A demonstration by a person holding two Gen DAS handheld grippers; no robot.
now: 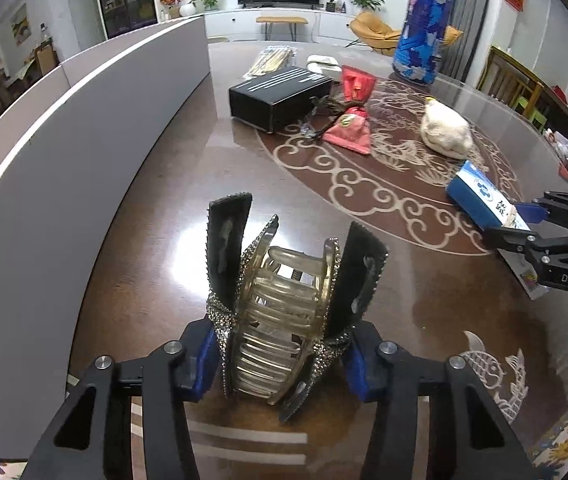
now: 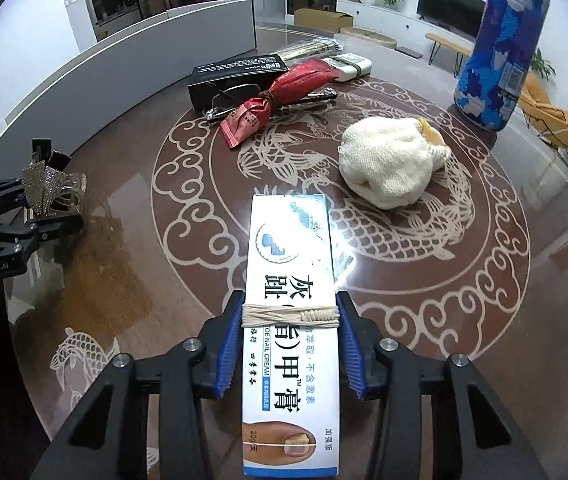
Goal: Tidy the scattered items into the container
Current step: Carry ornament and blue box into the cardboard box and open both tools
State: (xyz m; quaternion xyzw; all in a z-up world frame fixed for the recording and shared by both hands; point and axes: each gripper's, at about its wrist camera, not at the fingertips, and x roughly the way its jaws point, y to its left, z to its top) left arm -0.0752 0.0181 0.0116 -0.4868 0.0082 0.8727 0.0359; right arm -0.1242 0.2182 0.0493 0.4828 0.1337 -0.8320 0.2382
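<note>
Living room behind — dark television, potted plants, yellow chair — and up front a glossy brown table (image 2: 132,280) with pale dragon scrollwork. Left gripper (image 1: 282,356), pads pressed on a rhinestone hair claw (image 1: 280,312): clamped, claw standing up between the blue fingers (image 1: 200,364), its black handles spreading above them. Right gripper (image 2: 290,344), jaws squeezed against both long sides of a white-and-blue cream box (image 2: 290,320) — gripped, a rubber band wound round the box just ahead of the pads, the far end of the box reaching out over the table. Beyond the box tip, slightly right: a cream knitted bundle (image 2: 388,164) lying on the dragon. Further ahead and left of that: red sachets (image 2: 260,108), glasses underneath them, a black box (image 2: 236,74) behind. Far right of the right gripper: a tall blue patterned cylinder (image 2: 500,44), upright. Left of the left gripper: a long grey wall (image 1: 64,152) with a white top edge, running along the table's side. No clear sight of any container interior from either camera.
</note>
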